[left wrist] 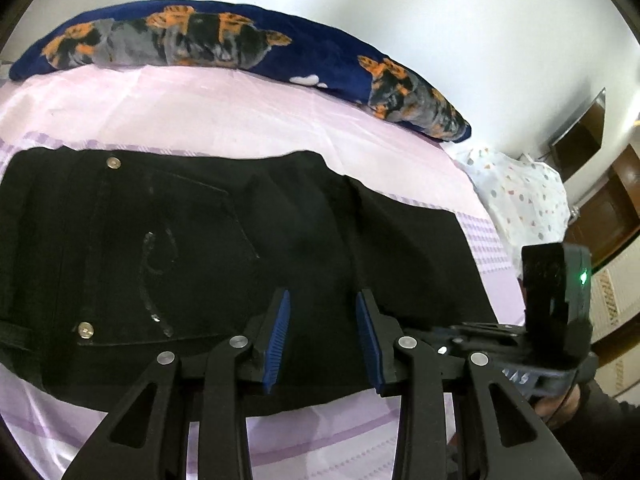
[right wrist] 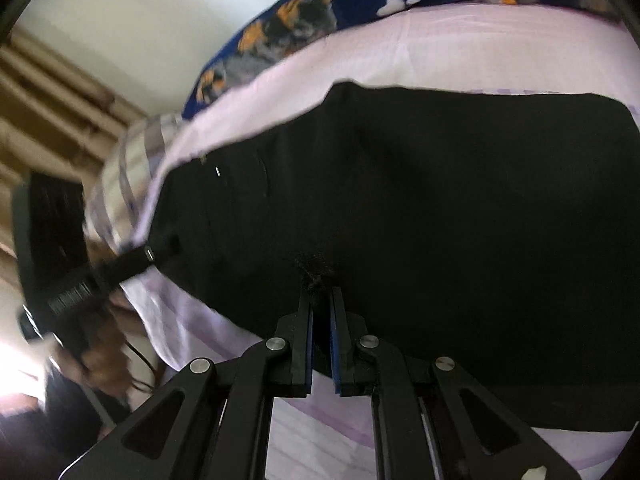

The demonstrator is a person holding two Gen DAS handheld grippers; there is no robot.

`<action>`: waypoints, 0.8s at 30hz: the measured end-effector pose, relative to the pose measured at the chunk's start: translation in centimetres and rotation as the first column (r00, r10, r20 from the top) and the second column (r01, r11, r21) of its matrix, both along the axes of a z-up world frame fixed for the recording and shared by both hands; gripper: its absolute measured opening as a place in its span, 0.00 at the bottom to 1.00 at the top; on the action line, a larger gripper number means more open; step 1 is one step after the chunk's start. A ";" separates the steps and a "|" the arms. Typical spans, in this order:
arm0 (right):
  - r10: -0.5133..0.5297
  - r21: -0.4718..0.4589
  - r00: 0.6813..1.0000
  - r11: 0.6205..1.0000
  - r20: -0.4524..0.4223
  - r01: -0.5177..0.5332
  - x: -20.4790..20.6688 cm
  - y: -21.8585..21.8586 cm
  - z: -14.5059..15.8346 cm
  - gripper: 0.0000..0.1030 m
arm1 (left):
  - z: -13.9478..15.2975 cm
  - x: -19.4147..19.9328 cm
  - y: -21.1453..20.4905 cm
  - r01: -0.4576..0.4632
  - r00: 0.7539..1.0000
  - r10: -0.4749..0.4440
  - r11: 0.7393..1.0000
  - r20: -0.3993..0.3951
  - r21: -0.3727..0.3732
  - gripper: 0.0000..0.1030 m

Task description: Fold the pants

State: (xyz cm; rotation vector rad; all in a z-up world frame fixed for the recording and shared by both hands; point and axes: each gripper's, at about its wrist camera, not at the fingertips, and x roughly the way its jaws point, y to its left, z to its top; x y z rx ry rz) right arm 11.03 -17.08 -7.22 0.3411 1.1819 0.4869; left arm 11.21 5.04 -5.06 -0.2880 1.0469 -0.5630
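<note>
— Where are the pants (left wrist: 224, 248) lying, and how do they run?

— Flat on the bed (left wrist: 224, 120), black against the lilac sheet, with the long axis running side to side across my view. The waist end with the back pocket and two metal rivets lies off to my left; the fabric stretches away to my right.

— What is each gripper doing?

— My left gripper (left wrist: 322, 334) hovers over the near edge with its jaws spread wide and nothing between the blue pads. My right gripper (right wrist: 321, 334) has its jaws nearly closed on a frayed bit of the pants' near edge (a tuft of black thread sticks up just past the tips).

— So which one leads the coming move?

— I'd judge the right, since it already has cloth. The fold would go along the long axis, so the pinched end has to travel leftward towards the waist.

— Any label or brand?

— None I can read; the pocket shows pale stitching only. The pillow (left wrist: 240, 40) carries an orange and grey print, no writing.
</note>
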 end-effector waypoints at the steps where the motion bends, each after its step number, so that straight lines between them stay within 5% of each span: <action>1: 0.007 0.002 1.000 1.000 0.004 -0.007 -0.2 0.0 -0.1 0.14 | -0.1 0.0 -0.2 0.009 1.000 -0.009 1.000 -0.007 -0.008 0.35; 5: 0.002 0.044 1.000 0.999 0.006 -0.002 -0.7 -0.5 0.8 0.39 | -0.5 0.2 -0.9 0.038 0.997 -0.042 0.998 -0.062 -0.059 0.35; 11: -0.181 0.048 0.977 0.983 0.110 0.176 -1.6 -4.5 3.8 0.45 | -1.4 0.8 -2.0 0.062 0.985 -0.085 0.986 -0.149 -0.153 0.35; 17: -0.431 0.182 0.900 0.892 0.068 0.414 -2.3 -9.5 3.4 0.48 | -3.2 2.1 -3.8 0.068 0.962 -0.121 0.975 -0.246 -0.212 0.35; 24: -0.459 0.160 0.887 0.880 0.050 0.447 -1.8 -10.0 2.5 0.48 | -5.2 3.5 -5.6 0.052 0.941 -0.119 0.976 -0.318 -0.210 0.35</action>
